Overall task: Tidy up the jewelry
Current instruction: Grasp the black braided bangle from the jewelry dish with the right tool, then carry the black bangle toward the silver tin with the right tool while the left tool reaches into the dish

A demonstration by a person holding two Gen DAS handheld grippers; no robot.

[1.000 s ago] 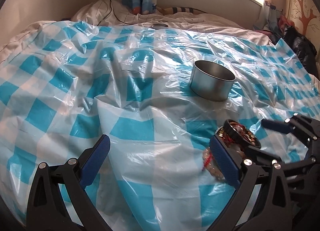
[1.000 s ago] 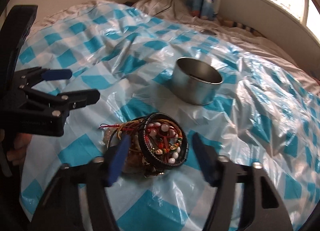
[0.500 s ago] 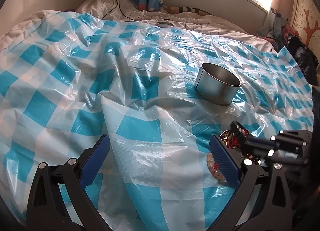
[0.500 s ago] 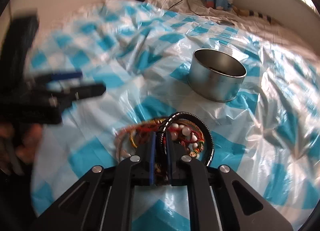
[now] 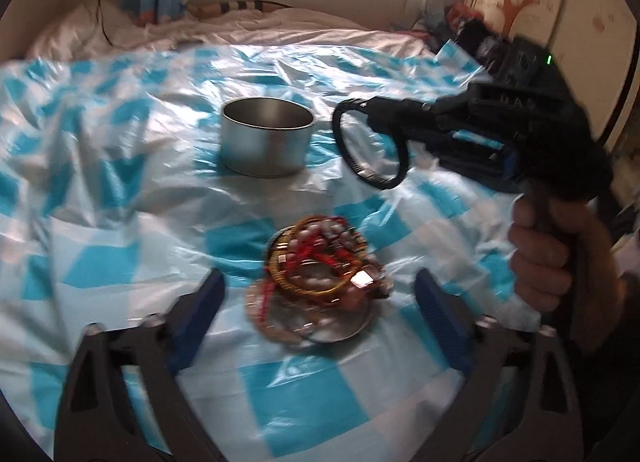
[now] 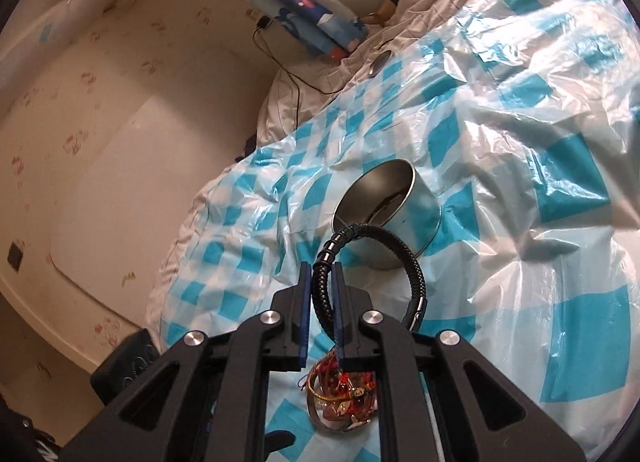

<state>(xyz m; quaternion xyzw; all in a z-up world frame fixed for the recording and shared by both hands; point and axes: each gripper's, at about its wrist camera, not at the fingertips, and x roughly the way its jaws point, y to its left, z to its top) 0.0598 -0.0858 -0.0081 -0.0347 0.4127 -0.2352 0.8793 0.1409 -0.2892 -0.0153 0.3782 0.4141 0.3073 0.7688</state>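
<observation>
Checked plastic sheet (image 5: 132, 222), unlabelled tin (image 5: 267, 142), black bracelet (image 6: 404, 258) gripped

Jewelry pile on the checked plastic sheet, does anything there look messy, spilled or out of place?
Yes. The red, gold and beaded bracelets lie tangled in one heap, spilling over a shallow round metal lid rather than sitting in the round metal tin, whose inside looks empty. Only the black braided bracelet has been lifted clear, held in the right gripper.
</observation>
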